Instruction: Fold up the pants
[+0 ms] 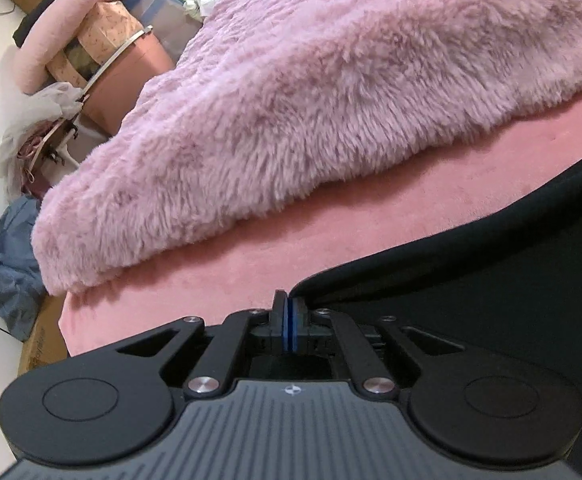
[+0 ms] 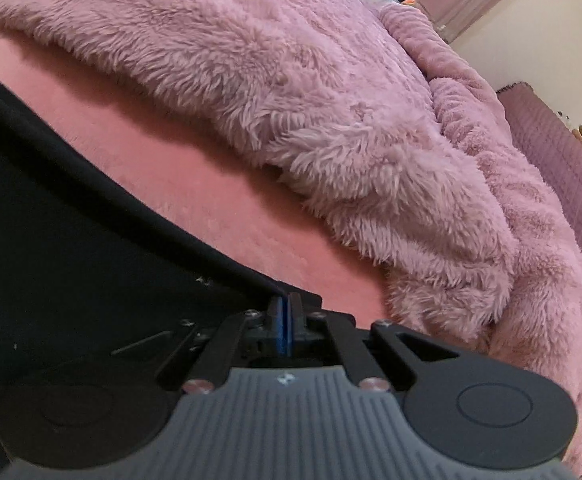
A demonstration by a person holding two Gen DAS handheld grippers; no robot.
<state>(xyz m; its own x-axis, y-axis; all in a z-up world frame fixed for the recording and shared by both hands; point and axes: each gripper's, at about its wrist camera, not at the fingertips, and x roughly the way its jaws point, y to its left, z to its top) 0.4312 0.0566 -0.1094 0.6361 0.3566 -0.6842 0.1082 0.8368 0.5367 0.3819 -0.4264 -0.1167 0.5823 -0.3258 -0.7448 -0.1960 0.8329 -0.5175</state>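
Black pants (image 1: 491, 280) lie on a pink bed sheet (image 1: 251, 272). In the left wrist view my left gripper (image 1: 289, 300) is shut on the pants' left corner edge, the cloth running off to the right. In the right wrist view the same black pants (image 2: 51, 240) fill the left side, and my right gripper (image 2: 285, 302) is shut on their right corner edge. Both grippers sit low, close to the sheet (image 2: 211, 208).
A fluffy pink blanket (image 1: 311, 100) is heaped just beyond the pants; it also shows in the right wrist view (image 2: 331, 100). Left of the bed are a brown box (image 1: 127, 76) with pink cushions, a blue-grey bag (image 1: 7, 264) and cardboard. A purple quilted panel (image 2: 563, 168) stands at right.
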